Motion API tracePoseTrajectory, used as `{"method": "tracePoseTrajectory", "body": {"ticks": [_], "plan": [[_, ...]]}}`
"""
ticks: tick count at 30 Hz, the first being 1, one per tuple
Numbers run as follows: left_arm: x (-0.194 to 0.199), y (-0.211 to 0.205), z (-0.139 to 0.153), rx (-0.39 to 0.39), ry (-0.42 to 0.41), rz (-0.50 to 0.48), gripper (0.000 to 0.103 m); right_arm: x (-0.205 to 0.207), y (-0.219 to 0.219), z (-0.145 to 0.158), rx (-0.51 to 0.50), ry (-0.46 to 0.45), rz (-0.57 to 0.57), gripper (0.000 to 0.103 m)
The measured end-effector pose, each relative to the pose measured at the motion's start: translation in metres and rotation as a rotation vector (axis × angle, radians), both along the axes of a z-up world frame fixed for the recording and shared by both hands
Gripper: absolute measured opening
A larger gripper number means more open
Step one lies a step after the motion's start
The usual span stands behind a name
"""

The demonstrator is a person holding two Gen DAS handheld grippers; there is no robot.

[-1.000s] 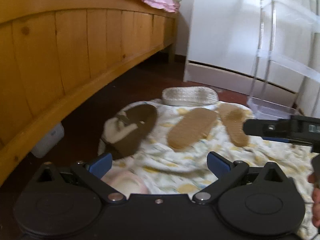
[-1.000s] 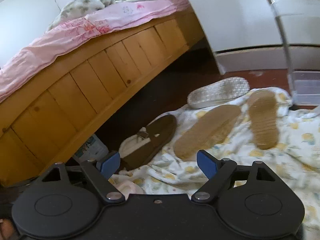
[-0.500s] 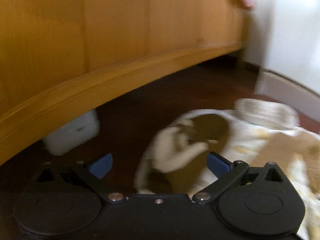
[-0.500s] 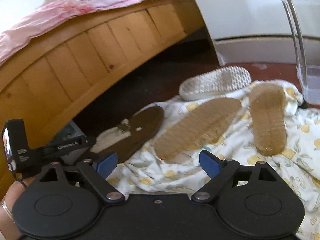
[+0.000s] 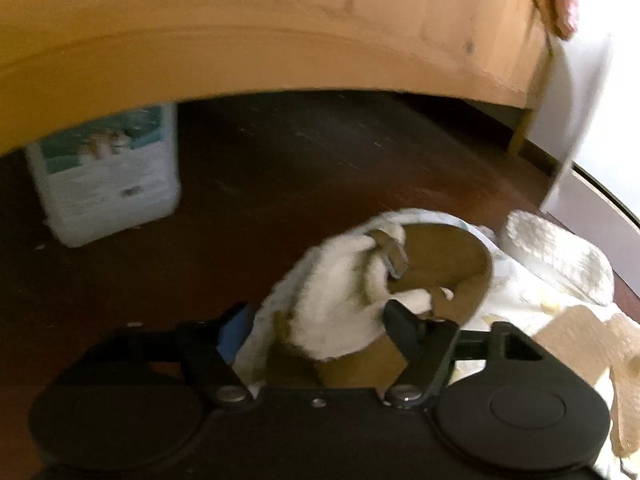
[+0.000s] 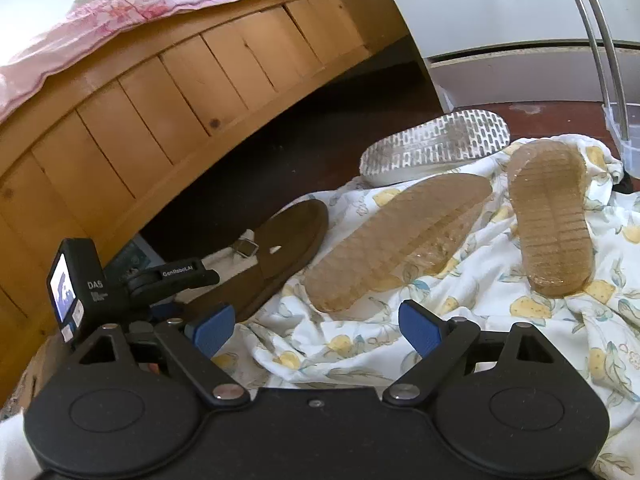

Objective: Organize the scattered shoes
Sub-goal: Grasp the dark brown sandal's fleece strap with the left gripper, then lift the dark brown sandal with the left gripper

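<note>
A brown slipper point(image 5: 440, 264) with white fleece lining lies at the edge of a floral cloth point(image 6: 600, 320). My left gripper point(image 5: 318, 322) straddles its heel; its jaws are closing, with both pads against the fleece. In the right wrist view the same brown slipper point(image 6: 288, 236) shows past the left gripper's camera housing point(image 6: 76, 280). My right gripper point(image 6: 316, 326) hangs open over the cloth, nothing between its fingers. Beyond it two tan-soled shoes point(image 6: 400, 236) point(image 6: 548, 216) lie sole up, and a white-soled shoe point(image 6: 436, 140) lies behind them.
A wooden bed frame point(image 6: 160, 92) runs along the left, with dark floor point(image 5: 280, 180) under it. A white package point(image 5: 108, 176) stands under the bed. A white cabinet point(image 6: 500, 8) and a clear plastic bin point(image 6: 628, 128) stand at the back right.
My left gripper dropped down and leftward onto the brown slipper, and its jaws narrowed around the heel. The right gripper sank a little; the left gripper came into its view.
</note>
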State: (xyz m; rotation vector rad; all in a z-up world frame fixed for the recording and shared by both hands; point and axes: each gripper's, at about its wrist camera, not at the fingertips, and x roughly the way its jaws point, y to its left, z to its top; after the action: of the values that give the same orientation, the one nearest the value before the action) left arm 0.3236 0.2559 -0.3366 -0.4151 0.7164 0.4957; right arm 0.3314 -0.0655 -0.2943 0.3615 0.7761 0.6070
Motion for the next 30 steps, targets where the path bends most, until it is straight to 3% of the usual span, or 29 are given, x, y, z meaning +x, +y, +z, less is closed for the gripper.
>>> {"method": "tracePoseTrajectory", "body": {"ticks": [4,7,11,21,25,30], "plan": [[0.008,-0.002,-0.007,0.003,0.002,0.012,0.052,0.002,-0.004,-0.003,0.012,0.01,-0.006,0.092],[0.008,-0.006,-0.008,0.04,-0.016,0.017,0.036,0.004,-0.007,-0.006,0.028,0.026,-0.013,0.092],[-0.002,-0.006,-0.01,0.033,-0.063,0.028,0.025,0.006,-0.011,-0.01,0.051,0.045,-0.026,0.092],[-0.021,-0.023,0.022,-0.019,-0.226,-0.015,0.009,0.006,-0.012,-0.009,0.062,0.046,-0.019,0.092],[-0.028,-0.045,0.042,-0.03,-0.233,-0.083,0.009,0.005,-0.014,-0.006,0.072,0.042,-0.019,0.092],[-0.027,-0.053,0.046,-0.018,-0.172,-0.095,0.009,0.001,-0.016,0.001,0.079,0.029,-0.017,0.092]]}}
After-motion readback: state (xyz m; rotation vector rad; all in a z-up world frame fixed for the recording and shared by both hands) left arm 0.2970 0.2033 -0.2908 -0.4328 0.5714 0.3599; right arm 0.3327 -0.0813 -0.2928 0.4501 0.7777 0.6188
